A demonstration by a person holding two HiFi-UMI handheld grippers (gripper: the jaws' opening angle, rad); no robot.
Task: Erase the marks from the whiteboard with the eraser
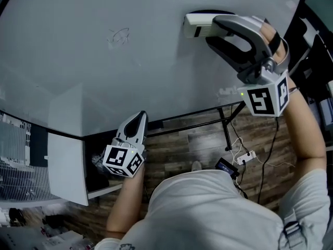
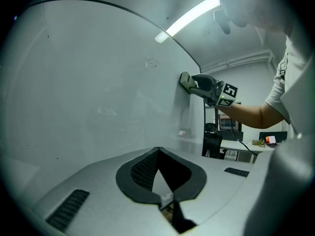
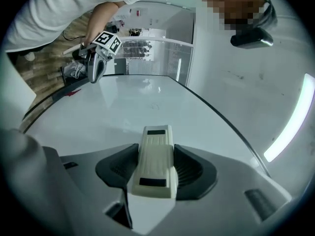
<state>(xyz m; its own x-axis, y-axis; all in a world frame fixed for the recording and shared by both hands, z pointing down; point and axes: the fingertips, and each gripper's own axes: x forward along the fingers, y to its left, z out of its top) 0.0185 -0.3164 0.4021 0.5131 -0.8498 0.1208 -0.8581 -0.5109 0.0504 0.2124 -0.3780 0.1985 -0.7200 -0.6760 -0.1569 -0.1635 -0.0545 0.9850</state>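
Note:
A large whiteboard fills most of the head view. A faint scribbled mark sits on it left of centre; the same mark shows ahead of the eraser in the right gripper view. My right gripper is shut on a cream eraser, which is pressed on the board to the right of the mark. The eraser lies lengthwise between the dark pads. My left gripper is shut with nothing in it, at the board's lower edge, well clear of the mark.
Under the board, a black frame leg stands on the wooden floor. Next to it lie a power strip and cables. A white panel hangs at lower left. In the left gripper view a desk with screens stands beyond the board's edge.

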